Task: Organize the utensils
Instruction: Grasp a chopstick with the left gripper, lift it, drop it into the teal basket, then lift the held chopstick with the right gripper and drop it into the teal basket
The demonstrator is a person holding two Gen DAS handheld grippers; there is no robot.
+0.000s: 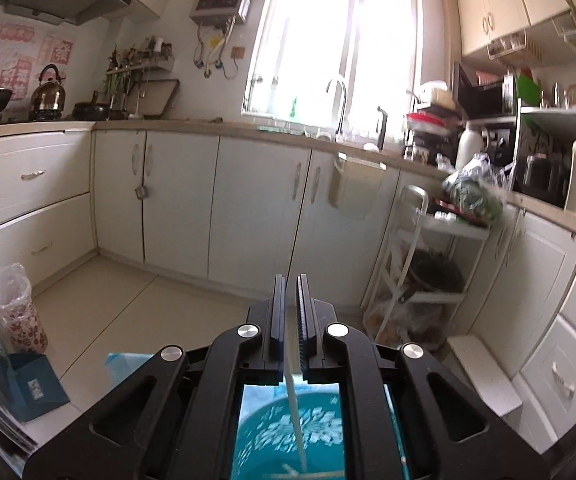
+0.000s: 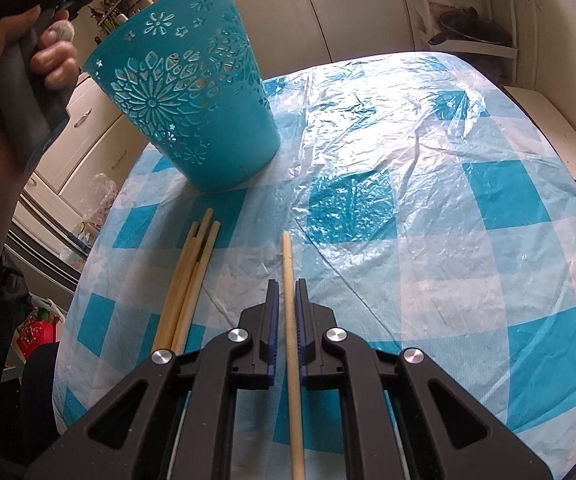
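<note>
A teal cut-out basket point(image 2: 192, 96) stands at the back left of the table. In the left wrist view its inside point(image 1: 292, 432) lies right below my left gripper point(image 1: 291, 308), whose jaws stand a narrow gap apart, with a pale chopstick point(image 1: 295, 420) hanging from between them down into the basket. My right gripper point(image 2: 287, 304) is low over the table, jaws close around a single wooden chopstick point(image 2: 290, 320) lying lengthwise. Several more chopsticks point(image 2: 190, 284) lie bundled to its left.
The table carries a blue-and-white checked cloth under clear plastic point(image 2: 408, 184). A hand holding the left gripper point(image 2: 20, 92) is at the left beside the basket. Kitchen cabinets point(image 1: 248, 208), a white trolley point(image 1: 428, 264) and a step stool point(image 1: 484, 376) surround the table.
</note>
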